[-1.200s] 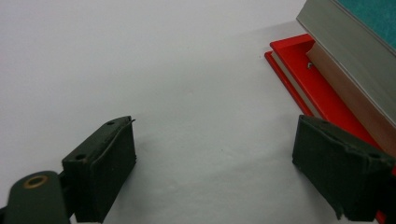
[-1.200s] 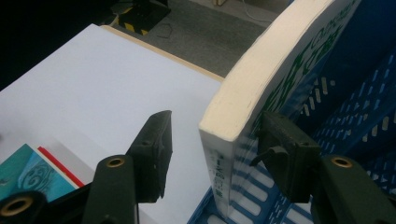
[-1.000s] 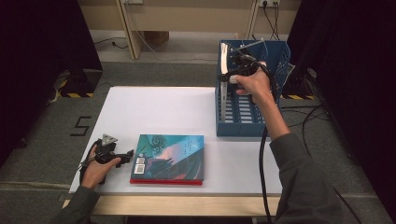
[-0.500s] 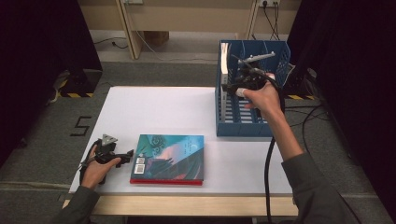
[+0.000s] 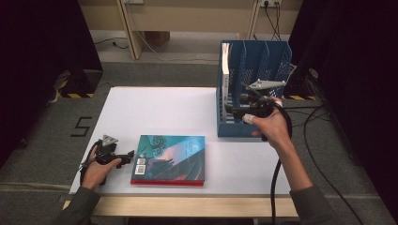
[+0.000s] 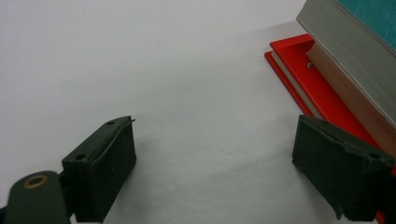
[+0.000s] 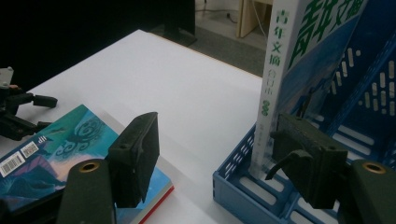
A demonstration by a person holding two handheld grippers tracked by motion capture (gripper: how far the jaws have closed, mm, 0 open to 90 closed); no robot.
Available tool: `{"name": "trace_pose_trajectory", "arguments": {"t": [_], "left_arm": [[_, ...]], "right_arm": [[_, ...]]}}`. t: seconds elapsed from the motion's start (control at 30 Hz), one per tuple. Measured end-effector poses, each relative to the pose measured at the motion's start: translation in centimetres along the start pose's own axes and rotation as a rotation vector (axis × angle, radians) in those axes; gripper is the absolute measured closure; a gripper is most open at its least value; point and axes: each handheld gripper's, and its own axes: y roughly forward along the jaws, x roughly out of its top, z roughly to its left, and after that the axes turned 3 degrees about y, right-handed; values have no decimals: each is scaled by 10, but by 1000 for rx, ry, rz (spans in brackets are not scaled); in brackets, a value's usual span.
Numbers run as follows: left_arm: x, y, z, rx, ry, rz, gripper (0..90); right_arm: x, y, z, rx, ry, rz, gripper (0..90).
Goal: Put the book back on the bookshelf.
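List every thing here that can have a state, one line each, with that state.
Left claw: open, empty, beside the flat books.
Right claw: open, empty, jaws just opening.
Teal book: lying flat on red book.
Standing book: upright in rack's leftmost slot.
Blue rack: other slots empty.

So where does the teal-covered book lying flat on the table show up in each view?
High view: teal-covered book, lower centre, beside the left gripper.
Left gripper view: upper right corner.
Right gripper view: lower left.
Shared landmark: the white table.
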Motion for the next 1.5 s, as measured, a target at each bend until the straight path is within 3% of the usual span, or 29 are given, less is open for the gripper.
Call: {"name": "trace_pose_trajectory", "arguments": {"t": [0.33,0.5,0.73,1.5], "left_arm": [[0,0,0,-3,0,1,121],[0,0,0,-3,-1,4,122],[0,0,0,-8,-2,1,123],[0,-1,1,-16,-6,-1,122]], "right_arm": [[-52,7,-4,69,98,-13,302],[-68,8,-3,41,94,-5,302],[-85,12,1,49,107,-3,301],[-141,51,18,119,162,158,297]]}}
